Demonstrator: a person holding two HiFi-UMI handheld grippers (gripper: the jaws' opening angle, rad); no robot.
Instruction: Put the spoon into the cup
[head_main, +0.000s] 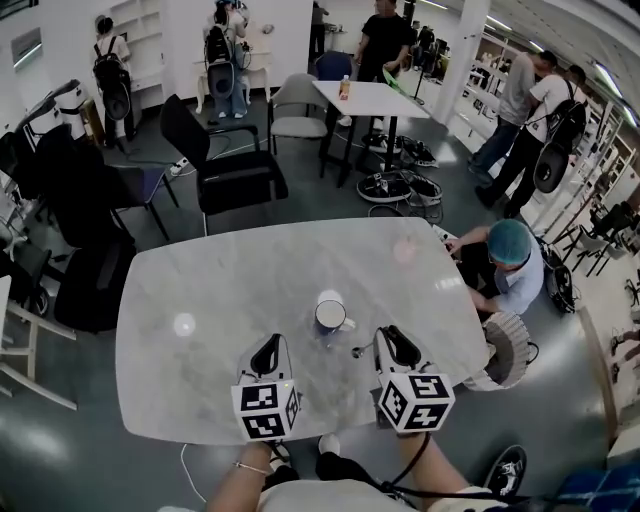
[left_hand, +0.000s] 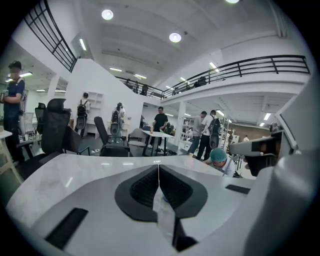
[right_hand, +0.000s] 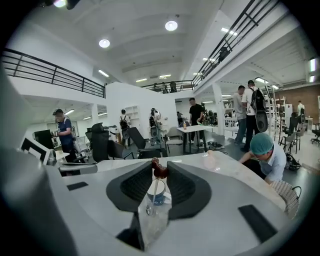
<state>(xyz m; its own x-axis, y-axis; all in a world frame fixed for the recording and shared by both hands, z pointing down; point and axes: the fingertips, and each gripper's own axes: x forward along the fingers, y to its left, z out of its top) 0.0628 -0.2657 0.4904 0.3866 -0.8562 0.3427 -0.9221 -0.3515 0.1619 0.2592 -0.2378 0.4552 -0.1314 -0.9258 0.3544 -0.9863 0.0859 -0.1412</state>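
Observation:
A white cup (head_main: 330, 315) with a blue band stands on the marble table (head_main: 220, 290), near its front edge. My right gripper (head_main: 385, 342) is just right of the cup, shut on a spoon (head_main: 358, 351) that points left towards it. In the right gripper view the spoon's brown end (right_hand: 160, 170) is pinched between the jaw tips of that gripper (right_hand: 160, 165). Its pale handle hangs down in front of the cup (right_hand: 158, 194). My left gripper (head_main: 265, 352) hovers left of the cup. Its jaws (left_hand: 158, 170) are shut together with nothing in them.
A person in a teal cap (head_main: 510, 250) crouches at the table's right edge beside a ribbed white bin (head_main: 505, 350). Black chairs (head_main: 225, 165) stand past the far edge. Further back are a small white table (head_main: 372, 98) and several standing people.

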